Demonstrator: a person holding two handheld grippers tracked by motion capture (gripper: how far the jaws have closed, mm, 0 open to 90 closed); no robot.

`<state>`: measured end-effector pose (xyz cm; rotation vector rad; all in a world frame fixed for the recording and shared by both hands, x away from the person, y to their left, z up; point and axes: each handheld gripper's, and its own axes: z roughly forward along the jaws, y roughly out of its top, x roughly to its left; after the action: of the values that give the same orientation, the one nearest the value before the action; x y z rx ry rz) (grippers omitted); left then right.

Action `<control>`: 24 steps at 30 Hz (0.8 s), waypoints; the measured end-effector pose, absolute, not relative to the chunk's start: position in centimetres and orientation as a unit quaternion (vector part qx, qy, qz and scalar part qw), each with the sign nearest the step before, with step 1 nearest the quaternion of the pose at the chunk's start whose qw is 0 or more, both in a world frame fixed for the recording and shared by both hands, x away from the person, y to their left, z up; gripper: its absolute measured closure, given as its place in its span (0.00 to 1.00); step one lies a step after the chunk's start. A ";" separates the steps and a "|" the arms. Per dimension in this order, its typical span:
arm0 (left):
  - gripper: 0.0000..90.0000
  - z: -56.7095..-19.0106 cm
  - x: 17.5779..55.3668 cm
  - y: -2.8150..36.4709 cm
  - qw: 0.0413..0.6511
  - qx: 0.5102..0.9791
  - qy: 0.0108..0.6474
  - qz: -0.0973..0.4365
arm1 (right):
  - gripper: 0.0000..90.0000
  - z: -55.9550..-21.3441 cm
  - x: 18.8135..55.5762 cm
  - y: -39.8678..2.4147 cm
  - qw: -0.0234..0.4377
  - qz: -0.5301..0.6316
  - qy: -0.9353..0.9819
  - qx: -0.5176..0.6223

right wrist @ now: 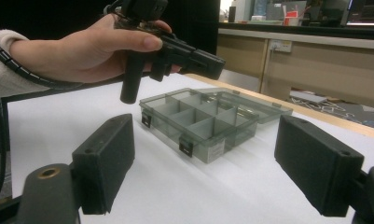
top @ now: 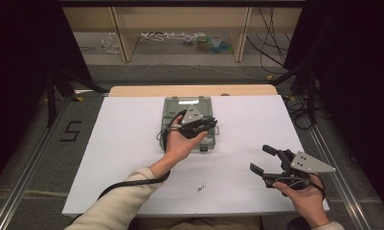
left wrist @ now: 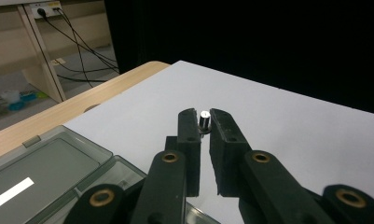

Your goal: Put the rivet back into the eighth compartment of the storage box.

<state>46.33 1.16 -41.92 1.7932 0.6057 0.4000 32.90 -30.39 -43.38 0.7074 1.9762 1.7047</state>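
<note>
From above, a white sheet covers the table, and one clear grey compartment box lies open at its far middle, lid folded back flat toward the wooden table edge; a single small metal piece lies loose on the sheet near the front, well apart from the box and between the two forearms. The left gripper hangs over the box, hiding much of it, while the right gripper is held off to the right above bare sheet, its two jaws spread wide with nothing between them. Along the left gripper's own jaws, the two black pads stand close together, pinching one small silver, round-headed screw at their tips; the box's lid lies below at lower left, the white sheet beyond. Seen from the right gripper, its two broad pads frame the scene far apart and empty; between them, farther off, sits the open box with several divided compartments that look empty, and the left gripper hovers just above its far side, gripped by a hand in a pale sleeve.
</note>
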 end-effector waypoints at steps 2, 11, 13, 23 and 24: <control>0.91 -41.9 46.4 1.1 0.567 0.762 0.261 0.172 | 0.23 -43.4 32.9 -30.4 0.216 0.616 0.713 0.256; 0.91 -42.2 47.3 0.9 0.561 0.767 0.267 0.162 | 0.23 -43.4 32.9 -30.4 0.222 0.615 0.714 0.251; 0.90 -42.2 47.5 1.0 0.561 0.766 0.270 0.159 | 0.23 -43.4 32.9 -30.4 0.222 0.613 0.715 0.252; 0.62 -42.2 47.1 2.3 0.562 0.764 0.277 0.154 | 0.23 -43.4 32.8 -30.4 0.210 0.613 0.716 0.260; 0.62 -42.2 46.9 2.4 0.561 0.765 0.276 0.154 | 0.23 -43.4 32.8 -30.4 0.210 0.613 0.716 0.260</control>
<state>46.91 2.42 -42.15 1.8020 0.6493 0.3635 32.78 -30.36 -43.40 0.7228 1.9899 1.7050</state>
